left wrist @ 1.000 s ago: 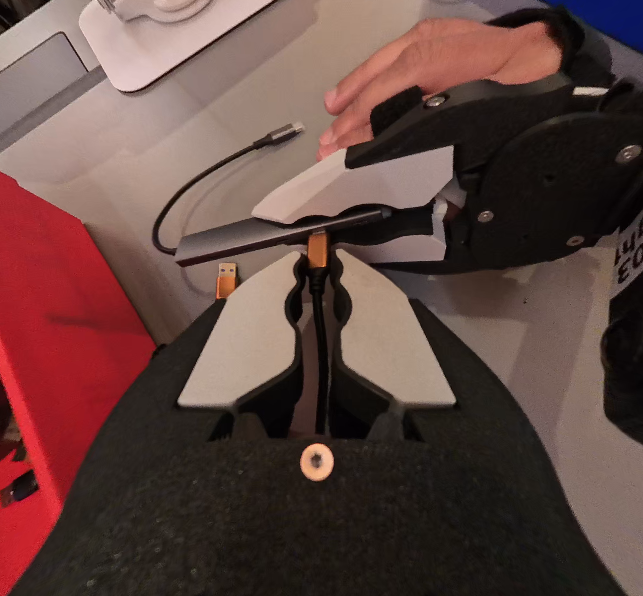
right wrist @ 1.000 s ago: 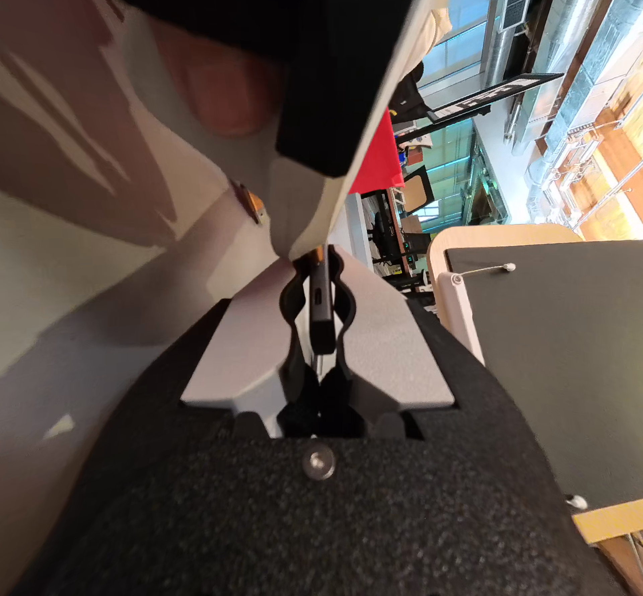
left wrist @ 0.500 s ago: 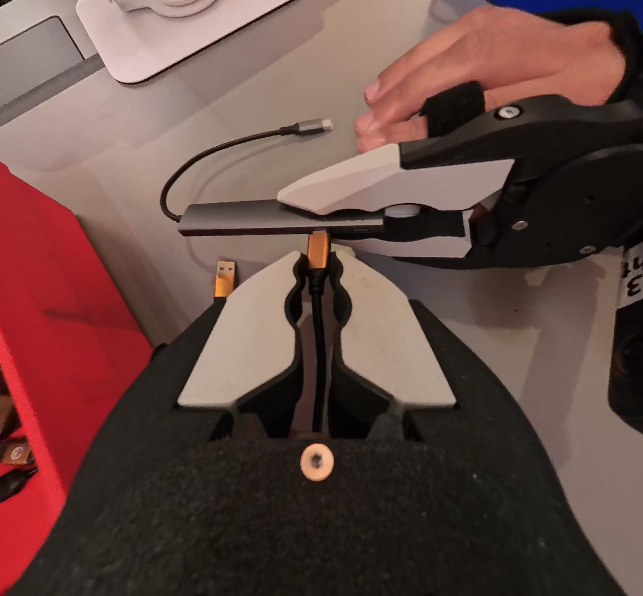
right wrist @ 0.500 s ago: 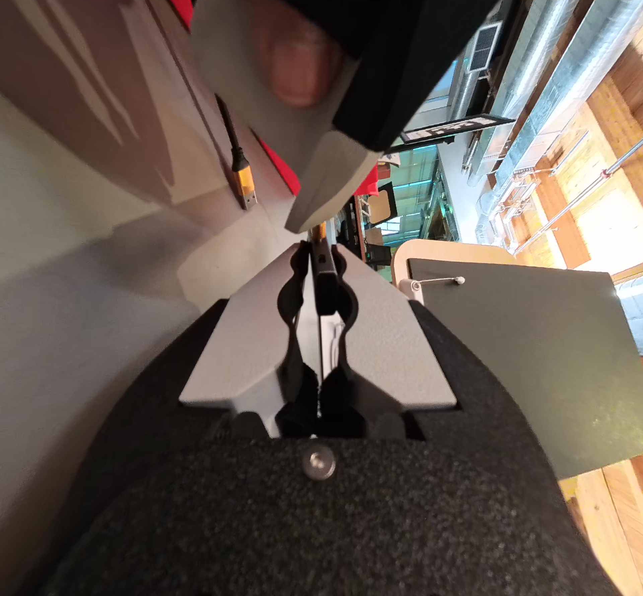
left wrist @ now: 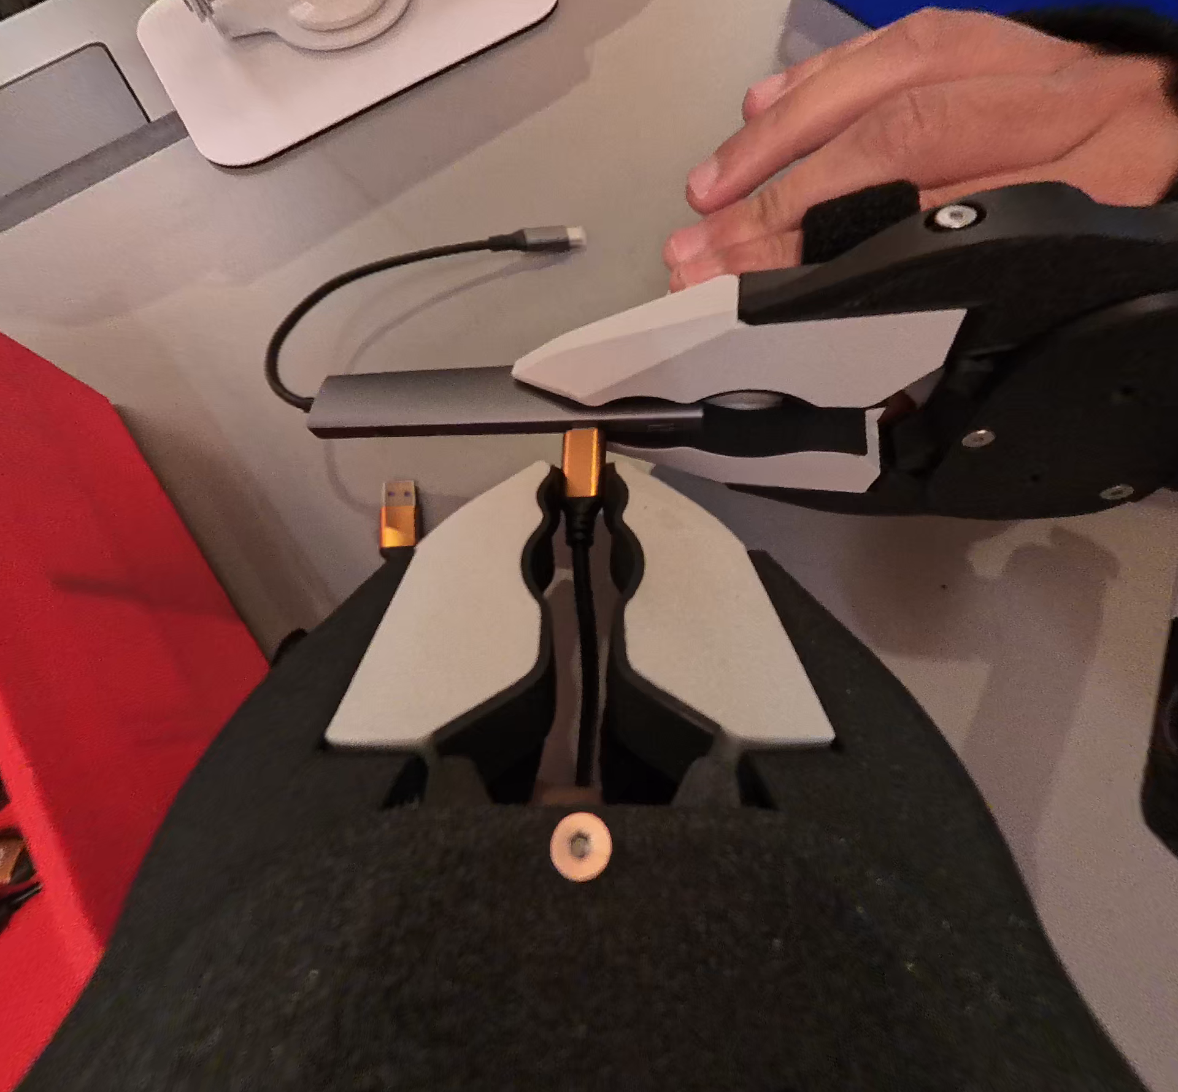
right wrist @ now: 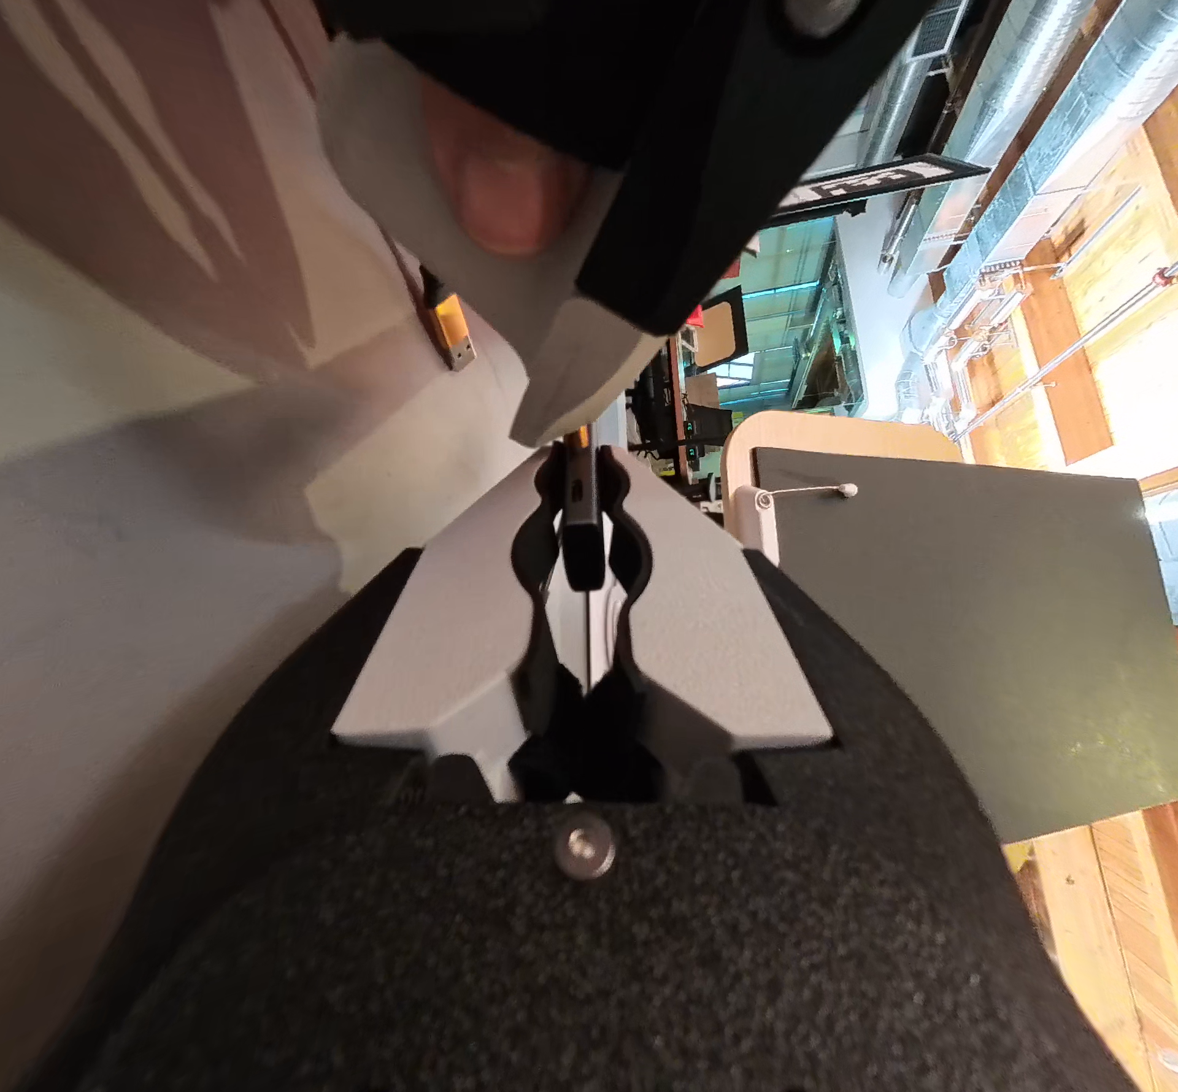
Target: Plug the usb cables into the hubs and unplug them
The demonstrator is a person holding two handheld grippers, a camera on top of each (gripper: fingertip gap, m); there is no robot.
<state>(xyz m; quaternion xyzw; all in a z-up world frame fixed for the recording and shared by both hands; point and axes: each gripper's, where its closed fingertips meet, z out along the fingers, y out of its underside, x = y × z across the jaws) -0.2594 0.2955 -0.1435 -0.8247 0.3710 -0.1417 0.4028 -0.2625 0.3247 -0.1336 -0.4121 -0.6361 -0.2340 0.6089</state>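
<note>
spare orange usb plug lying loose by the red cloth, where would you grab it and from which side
Grip the spare orange USB plug across the two long sides of its orange shell, behind the bare metal tip, coming from above. It lies flat on the grey table, tip pointing toward the hub, so the shell is the only wide, stiff part, and this probably leaves the tip free to insert.

Grey tabletop (left wrist: pixel 637 105) carries a white stand base (left wrist: pixel 357 29) at far left; a red surface (left wrist: pixel 95 615), possibly a box, borders the left edge; a dark panel (right wrist: pixel 956 615) stands beyond

Left gripper (left wrist: pixel 581 475) pinches orange plug (left wrist: pixel 581 463) (seated in hub (left wrist: pixel 433 405)); right gripper (left wrist: pixel 637 417) clamps hub.
</note>
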